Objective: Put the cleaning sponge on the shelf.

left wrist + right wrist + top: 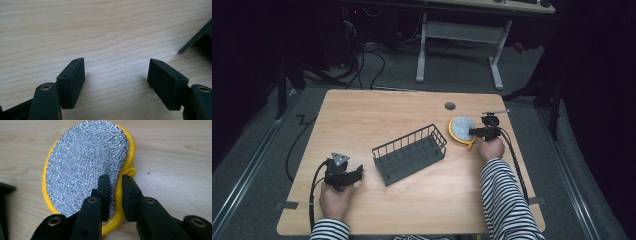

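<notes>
While your right gripper (115, 195) pinches the scouring pad (85, 167) at its yellow rim near the table's right edge, expect a light, soft, floppy load; left gripper (116, 82) jaws stand spread.

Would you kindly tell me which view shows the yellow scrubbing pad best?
The right gripper view: the scrubbing pad appears close up, its edge pinched by the right tongs. The high view shows it small; the left gripper view shows bare table.

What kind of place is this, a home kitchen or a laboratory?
Most likely a lab or recording workspace, not a kitchen: a bare wooden table stands on grey carpet, loose cables trail across the floor, and another desk frame stands behind in a dark room.
</notes>
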`<control>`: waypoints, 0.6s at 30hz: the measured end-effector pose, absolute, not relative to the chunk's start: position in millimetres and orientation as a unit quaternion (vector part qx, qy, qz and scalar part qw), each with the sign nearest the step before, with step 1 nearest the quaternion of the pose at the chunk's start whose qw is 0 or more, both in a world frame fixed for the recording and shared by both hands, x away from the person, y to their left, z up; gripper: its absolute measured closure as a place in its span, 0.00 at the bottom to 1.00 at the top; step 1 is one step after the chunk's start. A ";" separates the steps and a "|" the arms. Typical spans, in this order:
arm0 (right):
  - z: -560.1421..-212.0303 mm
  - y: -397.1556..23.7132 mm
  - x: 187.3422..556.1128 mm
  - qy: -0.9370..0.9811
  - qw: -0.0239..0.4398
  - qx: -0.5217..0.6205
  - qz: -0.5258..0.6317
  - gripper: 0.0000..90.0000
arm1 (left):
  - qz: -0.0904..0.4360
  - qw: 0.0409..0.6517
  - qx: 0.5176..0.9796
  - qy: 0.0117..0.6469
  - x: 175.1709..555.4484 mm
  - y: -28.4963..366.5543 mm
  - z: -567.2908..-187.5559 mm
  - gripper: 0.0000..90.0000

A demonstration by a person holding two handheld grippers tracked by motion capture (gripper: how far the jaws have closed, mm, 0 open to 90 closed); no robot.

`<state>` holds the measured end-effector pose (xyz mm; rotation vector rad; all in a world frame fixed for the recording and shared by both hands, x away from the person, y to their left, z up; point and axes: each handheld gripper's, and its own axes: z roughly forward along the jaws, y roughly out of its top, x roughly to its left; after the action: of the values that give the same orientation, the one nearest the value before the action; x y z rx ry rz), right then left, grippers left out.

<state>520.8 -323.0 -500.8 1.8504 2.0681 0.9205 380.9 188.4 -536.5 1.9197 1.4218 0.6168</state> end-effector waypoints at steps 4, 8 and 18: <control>-495.4 -322.3 518.7 0.707 0.111 0.621 0.320 0.88 | 0.236 0.331 0.734 0.544 380.9 188.4 -536.5 0.34; -488.6 -322.9 514.8 0.716 0.116 0.609 0.320 0.88 | 0.236 0.331 0.734 0.544 380.9 188.4 -536.5 0.34; -464.4 -325.7 501.7 0.729 0.118 0.580 0.343 0.88 | 0.237 0.329 0.735 0.543 380.1 188.0 -536.5 0.34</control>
<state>501.7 -325.7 -464.4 1.6981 2.1326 1.0035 380.1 188.0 -536.5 1.9235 1.4213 0.6196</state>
